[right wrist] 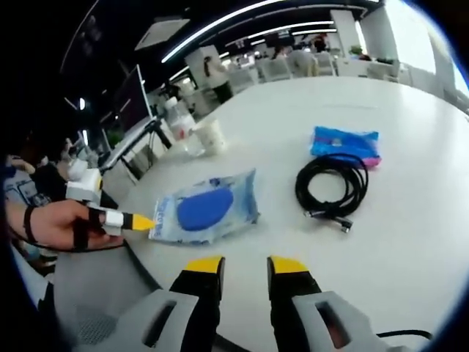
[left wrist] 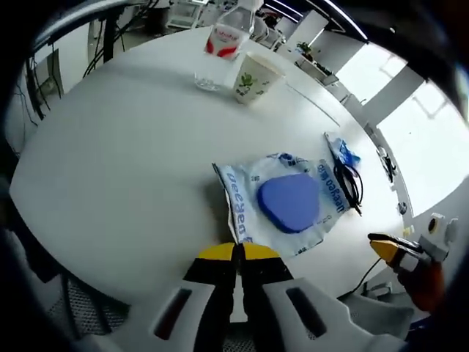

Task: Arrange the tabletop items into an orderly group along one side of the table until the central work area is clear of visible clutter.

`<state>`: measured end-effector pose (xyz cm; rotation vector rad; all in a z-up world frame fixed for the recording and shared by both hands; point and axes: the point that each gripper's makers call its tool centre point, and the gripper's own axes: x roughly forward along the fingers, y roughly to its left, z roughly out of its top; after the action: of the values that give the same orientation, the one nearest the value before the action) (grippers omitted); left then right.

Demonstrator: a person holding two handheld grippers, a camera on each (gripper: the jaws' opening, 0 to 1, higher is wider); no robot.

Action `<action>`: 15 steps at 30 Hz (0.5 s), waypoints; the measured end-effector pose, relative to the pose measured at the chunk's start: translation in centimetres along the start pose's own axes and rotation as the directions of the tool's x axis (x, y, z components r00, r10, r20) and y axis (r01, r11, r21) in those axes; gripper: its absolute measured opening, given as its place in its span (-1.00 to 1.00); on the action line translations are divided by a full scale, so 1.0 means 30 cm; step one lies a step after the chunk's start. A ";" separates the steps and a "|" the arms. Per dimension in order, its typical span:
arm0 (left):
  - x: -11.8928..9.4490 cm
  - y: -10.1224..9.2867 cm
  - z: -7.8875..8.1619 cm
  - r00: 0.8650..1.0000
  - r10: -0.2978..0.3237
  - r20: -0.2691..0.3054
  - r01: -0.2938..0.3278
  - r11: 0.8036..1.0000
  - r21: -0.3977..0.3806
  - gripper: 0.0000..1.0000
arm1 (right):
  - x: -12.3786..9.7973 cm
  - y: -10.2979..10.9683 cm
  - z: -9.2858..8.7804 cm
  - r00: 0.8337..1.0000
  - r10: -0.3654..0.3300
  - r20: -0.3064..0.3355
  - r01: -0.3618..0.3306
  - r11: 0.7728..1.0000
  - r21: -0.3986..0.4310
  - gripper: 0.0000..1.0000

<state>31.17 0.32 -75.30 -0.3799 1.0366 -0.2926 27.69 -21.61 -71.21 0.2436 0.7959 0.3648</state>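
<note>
In the right gripper view, the left hand-held gripper [right wrist: 139, 221] pinches the near-left edge of a crinkled clear pouch [right wrist: 209, 207] holding a blue rounded pad, on the white table [right wrist: 410, 132]. Right of it lie a coiled black cable [right wrist: 331, 185] and, farther, a blue packet [right wrist: 344, 143]. The right hand-held gripper [right wrist: 245, 265] is spread. The bottle's [left wrist: 229, 33] top is cut off.

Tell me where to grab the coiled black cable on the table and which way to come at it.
Grip the bundled strands of the black cable on the coil's near side, just above its loose plug ends. Come straight down with the right gripper, jaws straddling the strands. The coil lies flat on the table, so a sideways approach would likely push it.
</note>
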 end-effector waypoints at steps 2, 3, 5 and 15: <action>-0.001 0.005 0.003 1.000 0.004 0.003 -0.004 1.000 0.003 -1.00 | 0.000 -0.006 0.001 1.000 0.000 -0.003 0.000 1.000 -0.006 -0.57; -0.002 0.009 0.004 1.000 0.004 0.004 -0.004 1.000 0.002 -1.00 | 0.000 -0.008 0.001 1.000 0.000 -0.006 0.000 1.000 -0.009 -0.57; 0.000 0.014 0.006 1.000 0.006 0.006 -0.006 1.000 -0.002 -1.00 | 0.000 -0.011 0.004 1.000 -0.001 -0.007 0.001 1.000 -0.010 -0.57; 0.022 0.033 0.080 0.998 -0.025 0.049 0.028 0.997 -0.071 -1.00 | 0.040 -0.006 0.014 0.999 0.019 -0.044 -0.021 0.999 -0.041 -0.57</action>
<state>33.64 1.35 -75.15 -0.4632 0.9974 -0.2698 28.81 -21.33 -71.77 0.2054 0.8284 0.4059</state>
